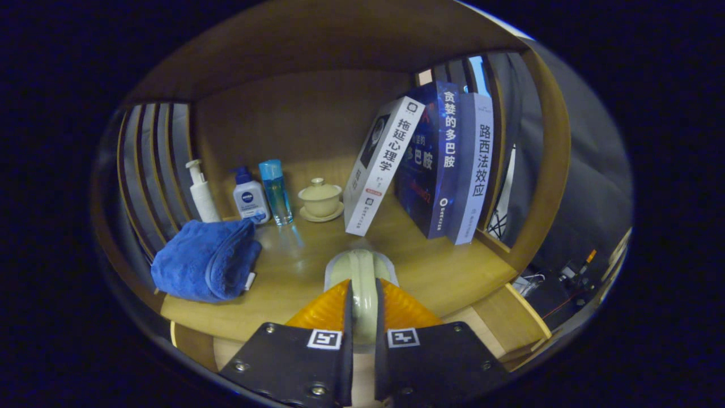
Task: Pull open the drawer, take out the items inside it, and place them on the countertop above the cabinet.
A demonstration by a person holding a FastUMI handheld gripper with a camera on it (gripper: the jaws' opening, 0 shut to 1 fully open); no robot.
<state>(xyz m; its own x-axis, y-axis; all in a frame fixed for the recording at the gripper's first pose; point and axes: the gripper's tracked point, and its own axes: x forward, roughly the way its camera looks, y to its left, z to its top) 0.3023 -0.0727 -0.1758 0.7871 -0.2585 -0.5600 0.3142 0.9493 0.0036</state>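
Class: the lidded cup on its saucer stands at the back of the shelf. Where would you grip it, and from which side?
Grip the cup across its bowl, under the lid's rim, coming from the front. The bottle and leaning book likely crowd both sides. First the gripper, shut on a pale green item, must let go.

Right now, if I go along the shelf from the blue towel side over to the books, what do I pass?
Blue towel → white pump bottle → small white bottle → clear blue bottle → lidded cup → leaning white book → dark blue book → white book.
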